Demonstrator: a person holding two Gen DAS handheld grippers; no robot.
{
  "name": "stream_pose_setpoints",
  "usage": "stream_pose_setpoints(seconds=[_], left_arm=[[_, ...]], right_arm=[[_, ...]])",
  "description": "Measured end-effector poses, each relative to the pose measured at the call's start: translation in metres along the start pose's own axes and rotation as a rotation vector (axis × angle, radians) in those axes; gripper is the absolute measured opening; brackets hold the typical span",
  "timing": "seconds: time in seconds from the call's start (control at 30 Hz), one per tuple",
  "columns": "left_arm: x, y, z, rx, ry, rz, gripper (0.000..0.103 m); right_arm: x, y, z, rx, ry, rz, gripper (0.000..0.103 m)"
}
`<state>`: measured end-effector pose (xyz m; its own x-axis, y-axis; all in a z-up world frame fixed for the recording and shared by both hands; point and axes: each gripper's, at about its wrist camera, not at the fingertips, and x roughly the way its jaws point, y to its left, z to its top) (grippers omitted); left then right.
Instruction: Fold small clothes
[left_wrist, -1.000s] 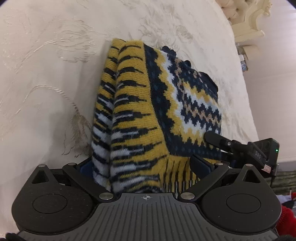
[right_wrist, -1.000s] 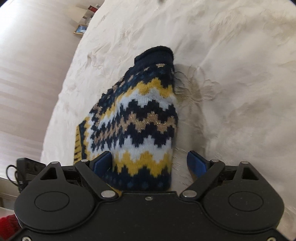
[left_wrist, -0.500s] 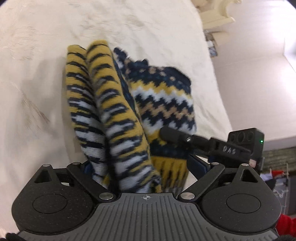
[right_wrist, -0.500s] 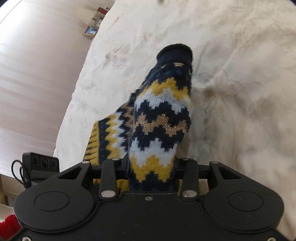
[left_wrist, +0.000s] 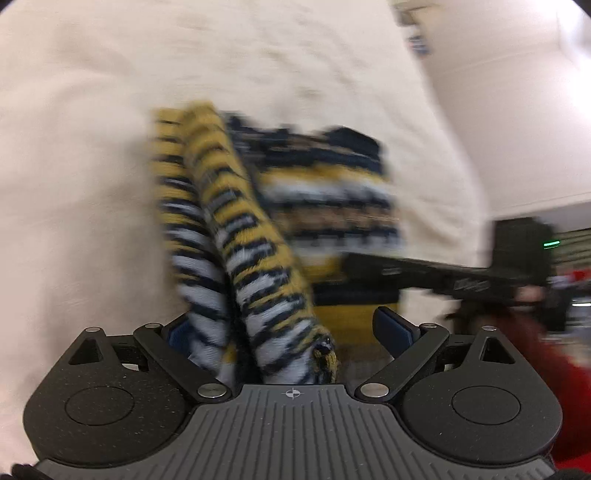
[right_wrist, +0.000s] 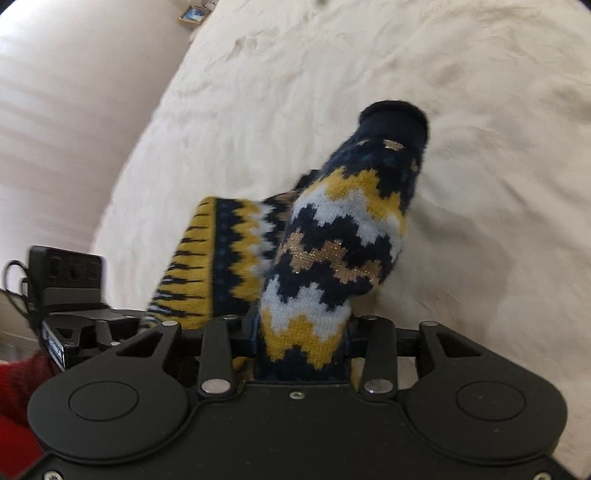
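I am holding the knit sweater (right_wrist: 332, 240) above the cream bedspread (right_wrist: 461, 110); my right gripper (right_wrist: 301, 343) is clamping its zigzag sleeve. My left gripper (left_wrist: 288, 332) is standing wide, striped folds slumping between unpressed pads. Soft, light, floppy: I am favouring thick folded edges at six o'clock.

a small knitted sweater (right_wrist: 332, 258) in mustard yellow, navy and pale blue zigzag bands with glittery tan threads hangs bunched above a cream embroidered bed cover. its navy-cuffed sleeve (right_wrist: 391, 125) sticks upward; its tiger-striped yellow and black body (left_wrist: 236, 240) droops in folded ridges, blurred in the left view.
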<state>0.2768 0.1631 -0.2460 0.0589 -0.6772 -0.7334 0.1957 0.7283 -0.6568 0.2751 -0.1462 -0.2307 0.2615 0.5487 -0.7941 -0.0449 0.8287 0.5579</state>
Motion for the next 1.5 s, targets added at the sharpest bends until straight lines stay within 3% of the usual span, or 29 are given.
stream_pose_setpoints(seconds=[0.1, 0.13, 0.2, 0.3, 0.37, 0.43, 0.53, 0.67, 0.87, 1.03, 1.2, 1.3, 1.5], left_arm=[[0.012, 0.011, -0.013, 0.059, 0.034, 0.268, 0.094], [0.013, 0.018, -0.015, 0.052, 0.038, 0.287, 0.095], [0.007, 0.024, -0.020, 0.019, 0.028, 0.266, 0.094], [-0.008, 0.021, -0.030, 0.071, 0.002, 0.274, 0.094], [-0.023, 0.013, -0.036, 0.099, -0.038, 0.269, 0.094], [-0.033, 0.006, -0.030, 0.118, -0.091, 0.256, 0.095], [-0.040, -0.007, -0.024, 0.179, -0.143, 0.270, 0.095], [-0.041, -0.016, -0.017, 0.255, -0.140, 0.274, 0.095], [-0.049, -0.014, -0.019, 0.302, -0.119, 0.264, 0.095], [-0.042, -0.013, -0.018, 0.311, -0.106, 0.281, 0.095], [-0.025, -0.010, -0.011, 0.330, -0.141, 0.352, 0.095], [-0.011, -0.002, -0.007, 0.351, -0.139, 0.422, 0.096], [-0.006, 0.005, -0.004, 0.339, -0.149, 0.462, 0.099]], right_arm=[[0.003, -0.015, -0.011, 0.042, -0.011, -0.165, 0.058], [0.001, -0.018, -0.014, 0.051, -0.031, -0.169, 0.060], [-0.007, -0.020, -0.019, 0.069, -0.070, -0.173, 0.064], [-0.020, -0.014, -0.026, 0.044, -0.129, -0.184, 0.064], [-0.026, -0.006, -0.029, 0.033, -0.188, -0.198, 0.071], [-0.031, 0.001, -0.033, 0.021, -0.258, -0.245, 0.080], [-0.027, 0.004, -0.031, 0.032, -0.311, -0.354, 0.082], [-0.005, -0.004, -0.024, 0.023, -0.274, -0.452, 0.082], [0.030, -0.009, -0.012, -0.008, -0.183, -0.514, 0.083], [0.029, -0.006, -0.014, -0.002, -0.217, -0.520, 0.085], [0.004, 0.007, -0.047, -0.010, -0.289, -0.503, 0.085], [-0.002, 0.009, -0.071, 0.000, -0.294, -0.501, 0.087], [0.002, 0.018, -0.102, -0.010, -0.266, -0.445, 0.091]])
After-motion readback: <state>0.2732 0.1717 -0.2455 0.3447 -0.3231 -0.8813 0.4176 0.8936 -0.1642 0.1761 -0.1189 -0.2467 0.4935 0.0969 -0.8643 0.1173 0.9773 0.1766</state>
